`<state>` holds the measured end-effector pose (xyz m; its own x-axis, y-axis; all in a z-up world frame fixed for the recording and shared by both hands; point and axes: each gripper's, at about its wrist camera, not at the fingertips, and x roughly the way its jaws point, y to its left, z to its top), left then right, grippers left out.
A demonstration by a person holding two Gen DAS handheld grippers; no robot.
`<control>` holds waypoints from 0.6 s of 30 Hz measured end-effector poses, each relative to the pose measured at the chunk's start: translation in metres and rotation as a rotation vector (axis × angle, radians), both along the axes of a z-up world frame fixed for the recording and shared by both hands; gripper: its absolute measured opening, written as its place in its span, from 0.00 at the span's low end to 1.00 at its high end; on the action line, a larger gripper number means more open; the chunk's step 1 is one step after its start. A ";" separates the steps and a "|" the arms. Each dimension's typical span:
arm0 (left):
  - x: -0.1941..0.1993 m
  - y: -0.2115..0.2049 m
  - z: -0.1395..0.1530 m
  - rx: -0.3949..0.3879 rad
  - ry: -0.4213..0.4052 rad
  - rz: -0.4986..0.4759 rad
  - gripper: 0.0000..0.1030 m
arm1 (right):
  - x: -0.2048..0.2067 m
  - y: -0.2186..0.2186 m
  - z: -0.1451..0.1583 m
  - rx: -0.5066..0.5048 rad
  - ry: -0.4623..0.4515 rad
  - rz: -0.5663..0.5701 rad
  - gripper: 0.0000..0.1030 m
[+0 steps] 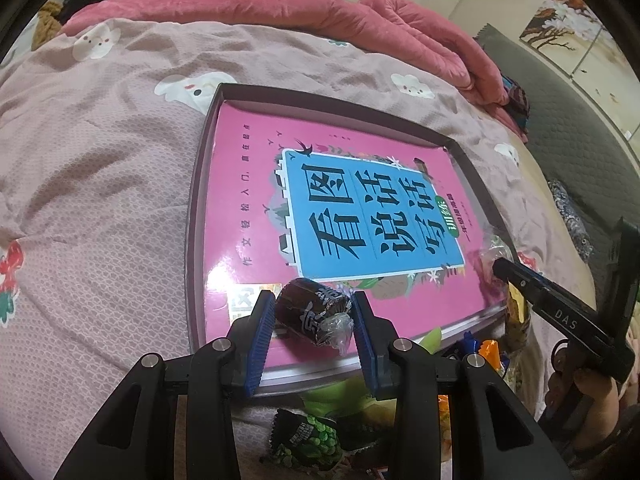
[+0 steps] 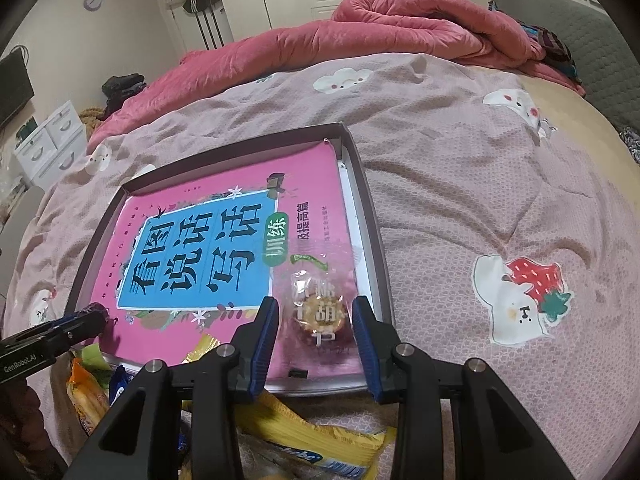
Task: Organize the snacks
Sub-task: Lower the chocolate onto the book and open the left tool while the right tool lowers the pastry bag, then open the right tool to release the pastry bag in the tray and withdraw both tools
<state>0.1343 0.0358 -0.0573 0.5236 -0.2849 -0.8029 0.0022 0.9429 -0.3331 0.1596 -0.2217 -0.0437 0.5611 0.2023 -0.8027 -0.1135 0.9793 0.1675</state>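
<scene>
A shallow dark-rimmed box (image 1: 196,208) lies on the bed, with a pink book (image 1: 248,184) with a blue title panel flat inside it. My left gripper (image 1: 313,303) is shut on a dark brown wrapped snack (image 1: 316,320) over the box's near left corner. In the right wrist view my right gripper (image 2: 316,304) is shut on a clear-wrapped round yellow snack (image 2: 318,314) over the book (image 2: 200,248), near the box's right wall (image 2: 372,216). Each gripper shows in the other's view: the right gripper (image 1: 500,268) and the left gripper (image 2: 96,318). I cannot tell whether either snack touches the book.
Loose snack packets lie in front of the box: a green-and-black packet (image 1: 308,440), a yellow packet (image 2: 304,428) and an orange packet (image 2: 84,392). A rolled pink quilt (image 2: 400,28) runs along the far side of the patterned bedspread (image 2: 480,184). White drawers (image 2: 52,140) stand at the left.
</scene>
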 end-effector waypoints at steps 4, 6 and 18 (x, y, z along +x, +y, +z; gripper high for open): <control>0.000 0.000 0.000 -0.004 0.002 -0.001 0.39 | -0.001 -0.001 0.002 0.002 -0.007 -0.003 0.37; 0.000 0.001 0.000 -0.011 0.003 0.000 0.40 | -0.002 -0.002 0.003 0.006 -0.011 -0.004 0.37; -0.003 0.003 0.005 -0.041 0.000 0.006 0.46 | -0.006 -0.006 0.012 0.024 -0.040 -0.002 0.37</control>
